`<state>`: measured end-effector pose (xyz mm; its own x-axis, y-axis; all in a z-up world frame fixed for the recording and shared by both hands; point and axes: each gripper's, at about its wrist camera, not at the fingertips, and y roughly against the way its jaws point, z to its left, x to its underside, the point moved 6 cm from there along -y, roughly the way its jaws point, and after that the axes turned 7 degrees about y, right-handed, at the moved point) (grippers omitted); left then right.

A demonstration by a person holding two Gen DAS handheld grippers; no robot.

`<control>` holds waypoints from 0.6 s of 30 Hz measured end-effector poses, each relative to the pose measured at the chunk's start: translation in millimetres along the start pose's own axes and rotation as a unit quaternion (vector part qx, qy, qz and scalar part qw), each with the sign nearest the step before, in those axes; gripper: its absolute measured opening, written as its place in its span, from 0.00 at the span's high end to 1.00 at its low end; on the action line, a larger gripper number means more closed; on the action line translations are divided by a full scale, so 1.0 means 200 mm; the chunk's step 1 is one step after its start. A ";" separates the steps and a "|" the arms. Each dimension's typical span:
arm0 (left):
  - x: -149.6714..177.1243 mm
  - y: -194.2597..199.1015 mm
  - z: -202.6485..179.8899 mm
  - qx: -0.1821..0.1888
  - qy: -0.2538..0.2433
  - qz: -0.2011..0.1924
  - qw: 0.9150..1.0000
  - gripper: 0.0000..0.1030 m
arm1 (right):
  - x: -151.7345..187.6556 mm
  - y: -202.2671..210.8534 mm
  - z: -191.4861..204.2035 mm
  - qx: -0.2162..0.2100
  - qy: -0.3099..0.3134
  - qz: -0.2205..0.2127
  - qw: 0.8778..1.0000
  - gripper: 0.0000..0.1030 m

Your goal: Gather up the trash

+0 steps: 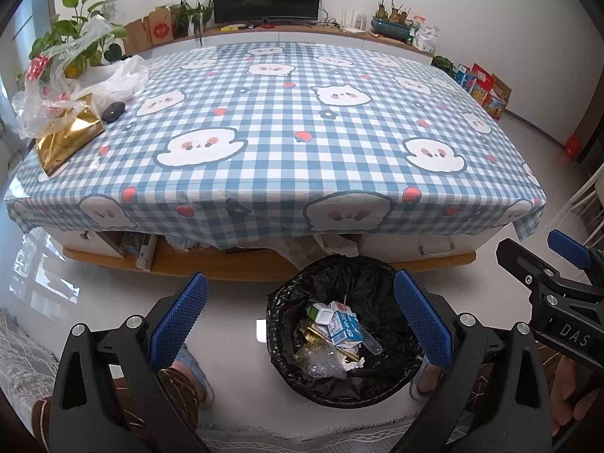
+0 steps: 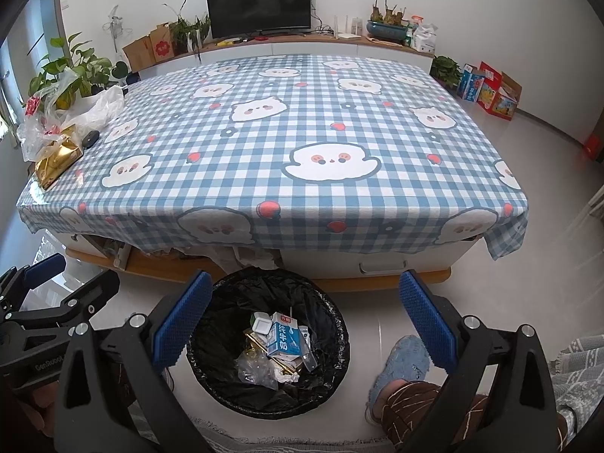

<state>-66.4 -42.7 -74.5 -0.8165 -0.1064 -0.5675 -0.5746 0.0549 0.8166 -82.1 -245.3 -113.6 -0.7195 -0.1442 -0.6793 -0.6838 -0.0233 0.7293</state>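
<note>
Left wrist: left claw [image 1: 300,319] agape above bin [image 1: 279,343]; floor around bare.

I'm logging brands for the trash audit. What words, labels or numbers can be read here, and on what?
"DAS": on the black body of the right gripper, seen from the left wrist camera.
"纯牛奶": on the blue and white milk carton in the black-lined trash bin.
Embossed lettering on the left gripper: too faint.
Gold foil bag, red boxes: print blurred.

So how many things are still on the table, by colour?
Gold: 1, foil bag
Black: 1, small oval object
Clear or white: 1 heap of plastic bags; can't tell how many
Total: 3, all at the table's left edge.
</note>
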 end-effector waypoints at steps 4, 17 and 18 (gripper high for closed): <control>0.00 0.00 0.00 -0.003 -0.002 -0.001 1.000 0.06 | 0.00 -0.01 0.02 -0.003 0.003 0.004 1.000 0.08; 0.00 0.01 0.00 -0.008 0.001 -0.001 1.000 0.06 | 0.02 -0.03 0.01 -0.021 0.000 0.015 1.000 0.08; 0.00 0.01 0.00 -0.008 0.001 -0.001 1.000 0.06 | 0.02 -0.03 0.01 -0.022 -0.001 0.015 1.000 0.08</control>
<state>-66.7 -42.0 -72.5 -0.8152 -0.1077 -0.5691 -0.5755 0.0395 0.8169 -81.6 -243.6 -121.3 -0.7402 -0.1444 -0.6567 -0.6554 -0.0629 0.7526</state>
